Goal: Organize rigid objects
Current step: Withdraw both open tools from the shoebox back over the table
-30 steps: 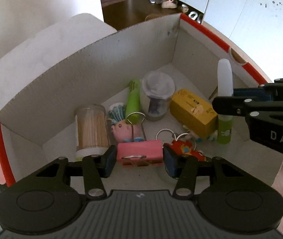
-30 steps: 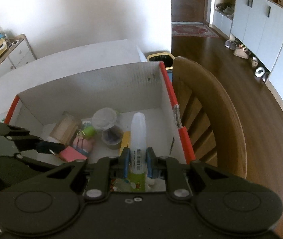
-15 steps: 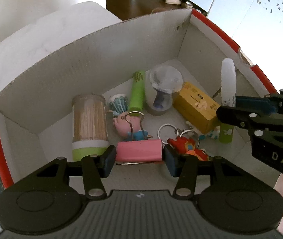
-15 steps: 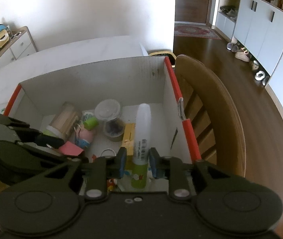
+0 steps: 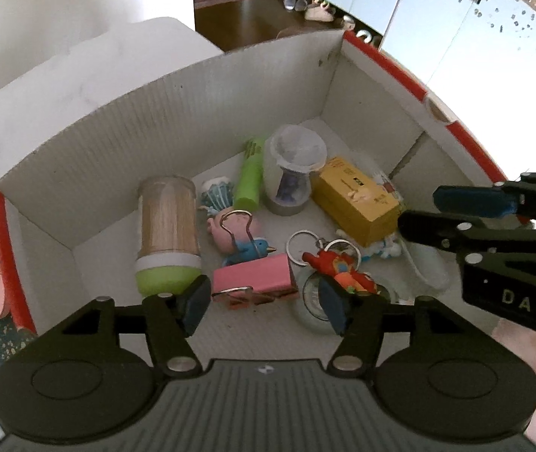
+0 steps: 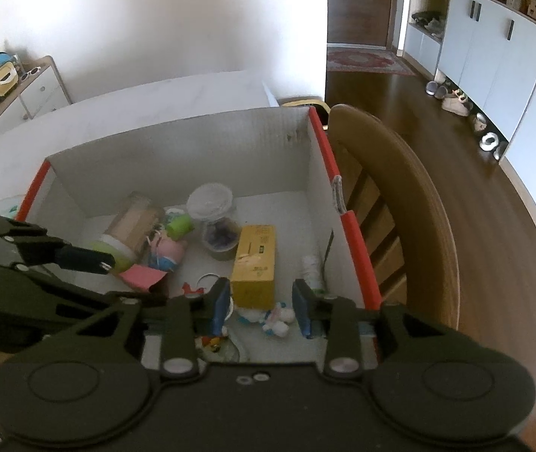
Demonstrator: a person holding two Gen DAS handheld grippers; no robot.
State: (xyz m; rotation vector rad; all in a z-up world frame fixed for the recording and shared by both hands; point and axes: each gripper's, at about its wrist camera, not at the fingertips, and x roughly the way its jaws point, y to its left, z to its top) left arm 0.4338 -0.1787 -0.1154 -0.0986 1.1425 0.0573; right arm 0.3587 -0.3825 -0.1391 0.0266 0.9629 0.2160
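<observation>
So the pink binder clip (image 5: 254,277) now lies on the box (image 5: 177,113) floor, just ahead of the left tool (image 5: 262,307), whose jaws have just been opening and stand wide, touching nothing. Same on the right: the white glue bottle (image 6: 311,269) lies flat by the box's right wall, and the right tool (image 6: 260,305) has just been spreading its jaws too, nothing between them. Looks like the release step; next I'd lift both tools clear and look for whatever's left outside the box.

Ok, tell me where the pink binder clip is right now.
The pink binder clip lies on the box floor, just beyond the left gripper, between the toothpick jar and the red keychain.
</observation>
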